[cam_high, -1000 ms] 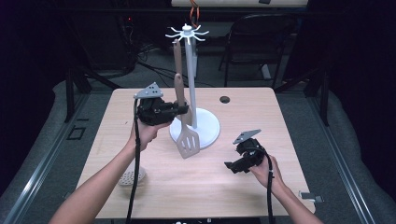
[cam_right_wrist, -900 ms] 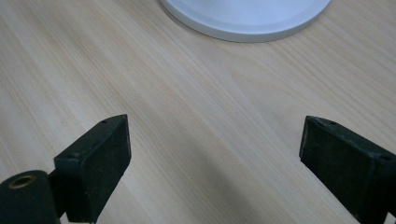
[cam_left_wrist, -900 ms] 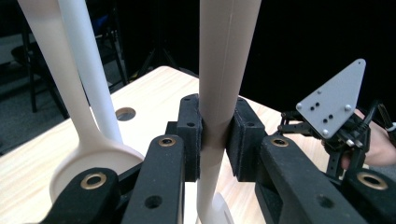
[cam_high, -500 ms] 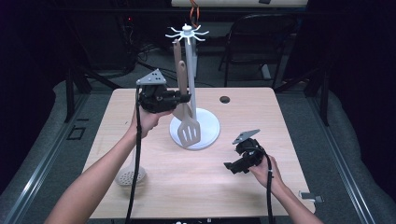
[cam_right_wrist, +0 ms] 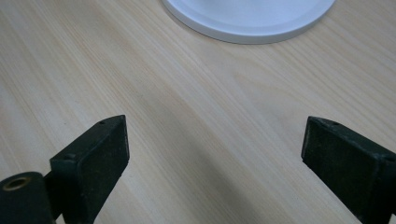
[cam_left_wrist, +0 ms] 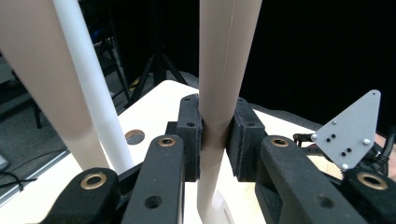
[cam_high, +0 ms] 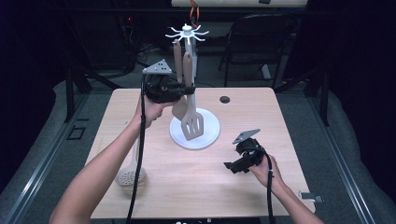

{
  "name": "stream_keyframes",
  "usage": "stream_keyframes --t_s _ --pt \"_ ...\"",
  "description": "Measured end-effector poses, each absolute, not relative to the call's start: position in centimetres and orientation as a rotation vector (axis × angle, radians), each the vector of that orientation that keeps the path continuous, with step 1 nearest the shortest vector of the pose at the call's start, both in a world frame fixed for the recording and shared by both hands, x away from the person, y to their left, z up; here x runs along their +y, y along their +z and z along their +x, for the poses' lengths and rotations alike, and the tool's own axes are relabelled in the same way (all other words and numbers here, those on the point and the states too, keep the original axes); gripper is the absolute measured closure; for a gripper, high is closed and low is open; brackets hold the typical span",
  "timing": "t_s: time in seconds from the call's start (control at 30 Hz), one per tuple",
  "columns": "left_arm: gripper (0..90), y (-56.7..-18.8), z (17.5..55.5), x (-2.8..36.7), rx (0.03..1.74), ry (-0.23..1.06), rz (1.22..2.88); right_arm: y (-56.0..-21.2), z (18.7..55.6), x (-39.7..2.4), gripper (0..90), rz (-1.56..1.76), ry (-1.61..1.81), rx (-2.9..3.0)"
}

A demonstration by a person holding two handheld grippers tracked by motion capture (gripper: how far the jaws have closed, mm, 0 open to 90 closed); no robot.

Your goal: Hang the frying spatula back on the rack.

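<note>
Far left on the surface [cam_high: 154, 186], near its left edge, lies a slotted spoon [cam_high: 129, 173], partly under the person's left forearm; bare wood just right of it. Left tongs [cam_high: 186, 88] are held up above the back-left part of the surface, clamped on the handle of the spatula [cam_high: 192, 122]. In the left gripper view both pads press the pale spatula handle [cam_left_wrist: 218, 107] from either side, handle roughly upright between them. Spatula blade hangs over the white round base of the rack [cam_high: 211, 135], which has a white post and a star of hooks on top [cam_high: 187, 32]. A second wooden utensil [cam_high: 177, 58] hangs on the rack just left of the held spatula, close beside it. A small dark hole [cam_high: 224, 99] sits behind the rack near the far edge. Right of the base, open wood out to the right edge. Right tongs [cam_high: 229, 166] rest low near the front right, well apart from the spatula, standing wide with nothing between them; the right gripper view shows bare wood between them and the base rim [cam_right_wrist: 252, 35] ahead.
</note>
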State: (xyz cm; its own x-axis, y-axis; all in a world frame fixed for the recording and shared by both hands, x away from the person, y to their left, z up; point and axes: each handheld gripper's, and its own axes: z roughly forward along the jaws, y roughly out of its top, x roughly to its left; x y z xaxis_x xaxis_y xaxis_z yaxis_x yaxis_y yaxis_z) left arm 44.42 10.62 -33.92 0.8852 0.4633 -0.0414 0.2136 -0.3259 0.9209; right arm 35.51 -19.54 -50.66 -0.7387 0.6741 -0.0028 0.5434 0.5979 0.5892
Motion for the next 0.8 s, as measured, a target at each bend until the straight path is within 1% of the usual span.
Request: stream_keyframes --t_s 0.17,0.4,0.8 --pt "76.9 -33.7 44.9 10.4 0.492 0.283 1.932 -50.6 35.4 -19.4 7.3 0.996 0.838 2.602" --pt "76.9 -33.6 45.7 10.3 0.517 0.276 1.92 -50.7 35.5 -19.4 7.5 0.982 0.831 2.602" --pt "76.9 -33.3 46.4 10.0 0.512 0.262 1.915 -50.9 35.6 -19.3 8.1 0.978 0.813 2.61"
